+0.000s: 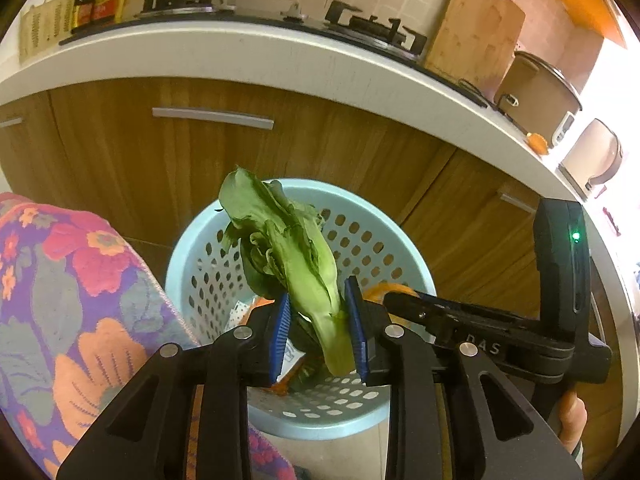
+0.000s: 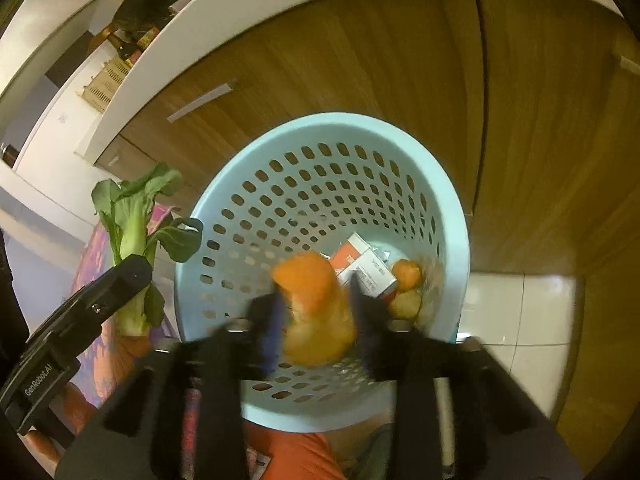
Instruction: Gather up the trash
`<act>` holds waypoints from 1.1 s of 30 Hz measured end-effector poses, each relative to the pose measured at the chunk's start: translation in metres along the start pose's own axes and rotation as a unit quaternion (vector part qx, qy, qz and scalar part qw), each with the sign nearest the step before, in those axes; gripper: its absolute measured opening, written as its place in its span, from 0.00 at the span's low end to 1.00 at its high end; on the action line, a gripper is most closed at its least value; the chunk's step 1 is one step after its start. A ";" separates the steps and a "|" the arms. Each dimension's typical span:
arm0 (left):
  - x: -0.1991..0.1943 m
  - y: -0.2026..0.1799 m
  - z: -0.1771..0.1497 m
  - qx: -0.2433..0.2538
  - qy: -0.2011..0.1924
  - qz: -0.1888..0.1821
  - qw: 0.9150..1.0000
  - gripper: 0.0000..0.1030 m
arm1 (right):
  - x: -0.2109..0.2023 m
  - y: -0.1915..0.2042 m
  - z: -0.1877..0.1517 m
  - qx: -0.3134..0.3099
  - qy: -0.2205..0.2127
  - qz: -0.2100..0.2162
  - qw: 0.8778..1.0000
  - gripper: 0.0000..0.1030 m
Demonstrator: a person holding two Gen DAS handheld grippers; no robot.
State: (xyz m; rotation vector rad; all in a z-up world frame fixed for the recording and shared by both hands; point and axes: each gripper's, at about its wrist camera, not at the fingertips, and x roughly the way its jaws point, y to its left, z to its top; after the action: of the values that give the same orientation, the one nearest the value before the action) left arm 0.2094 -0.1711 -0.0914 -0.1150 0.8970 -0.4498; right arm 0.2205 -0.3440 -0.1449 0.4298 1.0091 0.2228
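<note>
My left gripper [image 1: 320,332] is shut on a green bok choy [image 1: 296,256] by its pale stem and holds it over the light blue perforated basket [image 1: 200,236]. My right gripper [image 2: 316,320], blurred, is shut on a piece of orange peel [image 2: 316,304] above the same basket [image 2: 448,200]. The basket holds a small red and white carton [image 2: 360,266], an orange fruit [image 2: 406,274] and a yellowish lump [image 2: 406,304]. The bok choy [image 2: 132,224] and left gripper also show at the left of the right wrist view. The right gripper's body shows at the right of the left wrist view [image 1: 500,340].
The basket stands on a tiled floor [image 2: 520,312] against wooden cabinet doors [image 1: 200,152] under a white counter [image 1: 240,52]. On the counter are a gas hob [image 1: 360,24], a cutting board [image 1: 476,28], pots [image 1: 536,96] and bottles [image 1: 96,0]. A floral cloth [image 1: 72,300] lies to the left.
</note>
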 end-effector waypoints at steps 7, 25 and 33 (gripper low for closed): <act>0.005 -0.001 0.004 -0.002 0.006 -0.005 1.000 0.25 | -0.015 0.001 0.001 -0.005 -0.019 0.002 1.000 0.47; -0.088 0.012 -0.017 -0.022 -0.098 0.039 0.994 0.60 | -0.069 0.043 -0.013 -0.046 -0.075 -0.001 0.996 0.47; -0.152 0.025 -0.050 -0.049 -0.185 0.128 0.973 0.82 | -0.092 0.090 -0.043 -0.090 -0.113 -0.013 0.989 0.47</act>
State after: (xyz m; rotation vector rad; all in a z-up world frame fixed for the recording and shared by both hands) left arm 0.0969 -0.0801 -0.0194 -0.1642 0.5562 -0.1347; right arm 0.1368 -0.2873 -0.0535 0.2698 0.7643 0.2342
